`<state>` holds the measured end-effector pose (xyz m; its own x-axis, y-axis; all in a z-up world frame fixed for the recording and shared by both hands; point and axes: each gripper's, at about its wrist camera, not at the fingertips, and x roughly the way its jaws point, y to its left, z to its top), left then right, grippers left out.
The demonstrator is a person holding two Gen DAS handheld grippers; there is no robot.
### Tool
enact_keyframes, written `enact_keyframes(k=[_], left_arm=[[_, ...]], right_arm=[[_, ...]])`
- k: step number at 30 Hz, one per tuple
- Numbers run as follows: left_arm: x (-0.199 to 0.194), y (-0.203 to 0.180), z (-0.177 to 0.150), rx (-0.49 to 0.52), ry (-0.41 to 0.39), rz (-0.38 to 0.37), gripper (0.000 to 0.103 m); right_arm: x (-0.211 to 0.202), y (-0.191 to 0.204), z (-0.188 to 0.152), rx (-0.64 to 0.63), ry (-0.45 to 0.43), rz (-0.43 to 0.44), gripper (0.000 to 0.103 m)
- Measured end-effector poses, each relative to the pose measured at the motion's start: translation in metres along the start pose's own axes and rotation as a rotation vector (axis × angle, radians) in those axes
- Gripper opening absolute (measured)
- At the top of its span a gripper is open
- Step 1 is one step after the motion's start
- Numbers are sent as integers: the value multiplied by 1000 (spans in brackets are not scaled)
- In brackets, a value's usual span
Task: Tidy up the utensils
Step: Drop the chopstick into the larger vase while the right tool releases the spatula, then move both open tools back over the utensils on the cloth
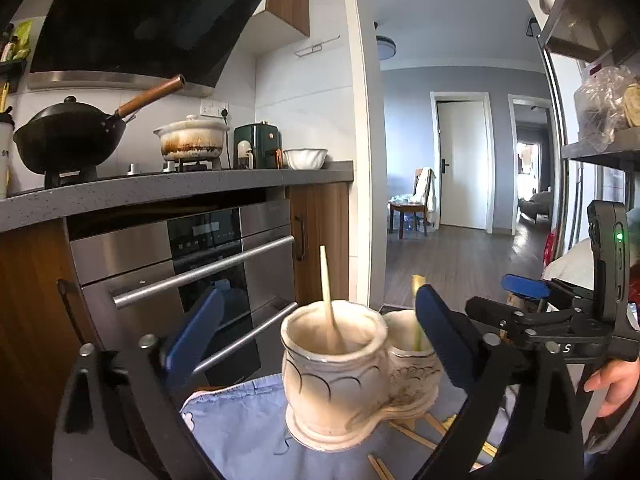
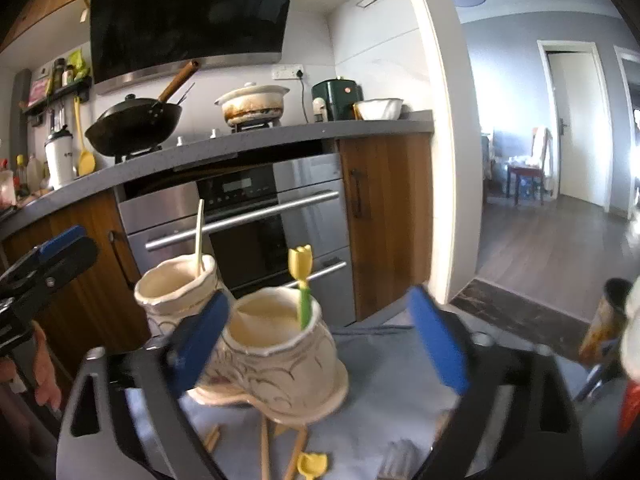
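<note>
With both tongs wide and empty, holder part-filled, next step likely: grasp a loose chopstick off the cloth.

Doorway daylight glare; fisheye-curved dark edges; foreground blurred.

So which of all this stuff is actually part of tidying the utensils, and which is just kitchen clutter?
Part of the job:
- double ceramic holder
- chopstick in one cup
- tulip-topped utensil in the other
- loose chopsticks on the blue cloth
- both tongs, open

Just lying about:
- wok
- stained pot
- white bowl
</note>
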<state>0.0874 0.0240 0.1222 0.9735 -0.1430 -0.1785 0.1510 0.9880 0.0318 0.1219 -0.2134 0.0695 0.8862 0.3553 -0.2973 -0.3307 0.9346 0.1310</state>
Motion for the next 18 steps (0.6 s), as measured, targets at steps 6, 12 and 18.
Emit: enact_keyframes(k=[6,12,18], left_arm=[[-23,-6,-6,-26,8,-16,98],[-34,-9,-21,-42,49,-29,98],[-35,-14,-40,-32,96,-26,98]], right_arm=[[-22,-10,-15,23,23,-26,98],[-33,-16,-39,-14,58,-53,98],[-41,-26,-56,-11,82,-81,98]])
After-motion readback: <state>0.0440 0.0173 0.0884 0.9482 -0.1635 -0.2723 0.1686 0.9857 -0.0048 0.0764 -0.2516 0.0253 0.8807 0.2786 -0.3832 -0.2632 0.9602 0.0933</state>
